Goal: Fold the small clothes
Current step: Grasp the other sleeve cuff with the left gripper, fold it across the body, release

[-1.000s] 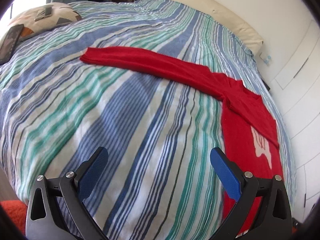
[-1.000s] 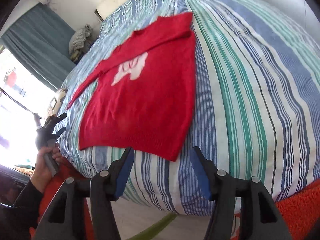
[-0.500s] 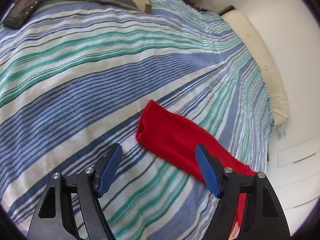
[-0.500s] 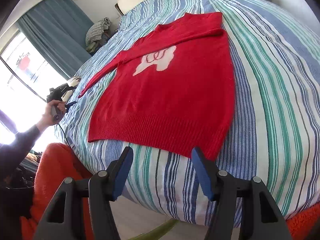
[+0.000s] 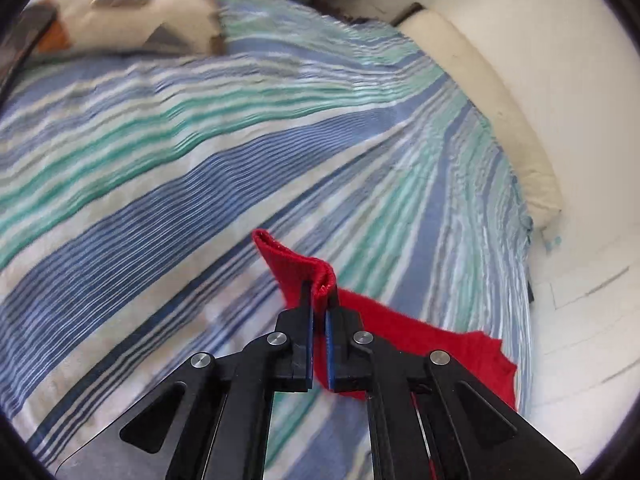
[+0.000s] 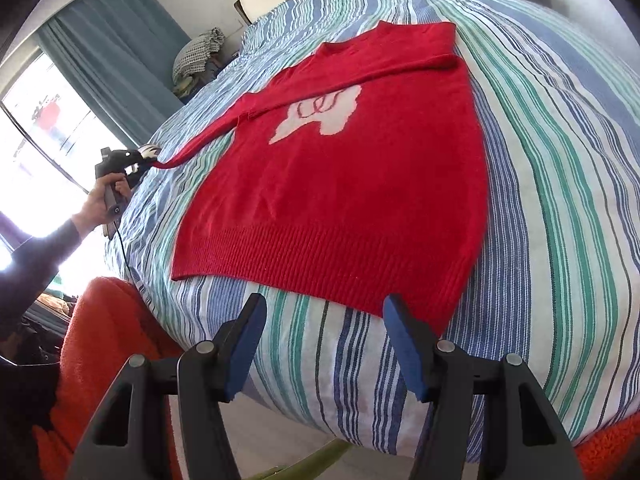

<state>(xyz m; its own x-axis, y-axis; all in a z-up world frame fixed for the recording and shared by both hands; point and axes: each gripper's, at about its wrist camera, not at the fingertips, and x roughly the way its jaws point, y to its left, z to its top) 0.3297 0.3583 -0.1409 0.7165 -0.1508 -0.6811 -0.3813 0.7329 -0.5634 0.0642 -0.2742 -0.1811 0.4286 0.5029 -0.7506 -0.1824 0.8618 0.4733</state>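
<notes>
1. Sweater position: the red sweater (image 6: 360,184) lies flat and face up on the striped bedspread (image 6: 560,160), its ribbed hem (image 6: 320,264) toward the near edge of the bed and its neckline toward the headboard.

2. Key relation: the left sleeve (image 6: 208,136) runs out sideways from the shoulder as a long, narrow strip, its long axis pointing away from the body panel toward the window side. The other sleeve already lies folded across the chest, so the outstretched one is judged to be the next to fold in, back along its own axis toward the white motif (image 6: 320,116).

3. Left gripper (image 5: 319,296): clenched on the sleeve cuff (image 5: 296,268), with the knit bunched and standing up between the blue pads (image 5: 309,328). The rest of the sleeve trails off behind it to the lower right in the left wrist view. The tool slants downward at the bed.

4. Left hand (image 6: 105,199): seen from the right wrist view, it holds its gripper well out to the side of the sweater, arm extended at the sleeve's far end.

5. Right gripper (image 6: 322,344): released, nothing between the jaws. It hovers just off the bed's near edge, aimed down at the hem, close to the hem's right corner but apart from it.

6. Nearness: only the left hand is at the sleeve; the right is nearer the hem.
</notes>
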